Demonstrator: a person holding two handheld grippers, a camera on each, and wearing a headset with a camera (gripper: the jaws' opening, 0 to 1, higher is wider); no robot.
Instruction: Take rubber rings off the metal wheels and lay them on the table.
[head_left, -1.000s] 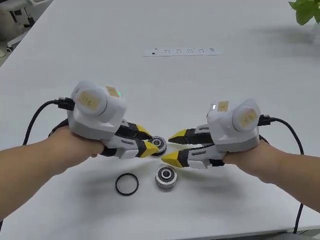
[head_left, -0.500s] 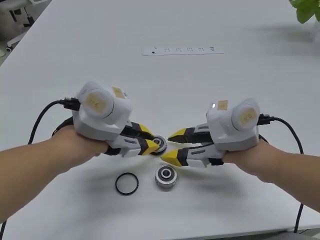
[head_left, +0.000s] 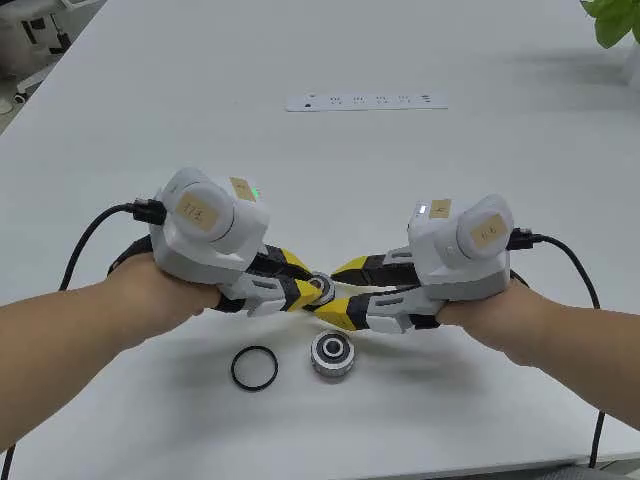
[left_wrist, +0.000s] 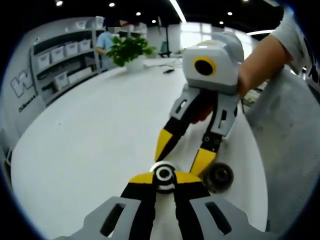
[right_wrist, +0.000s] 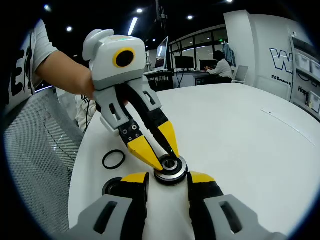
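Both tools meet level, left tool (head_left: 303, 291) pinching wheel (right_wrist: 170, 169), right tool (head_left: 340, 295) straddling.

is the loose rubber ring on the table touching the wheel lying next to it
Apart. The head view shows a strip of bare table between the rubber ring and the wheel lying beside it.

The white table (head_left: 420, 60) carries a power strip (head_left: 365, 101) at 12 o'clock and a green plant (head_left: 612, 20) at 1 o'clock. In the left gripper view, shelves (left_wrist: 60, 65) with white boxes stand at 10 o'clock.
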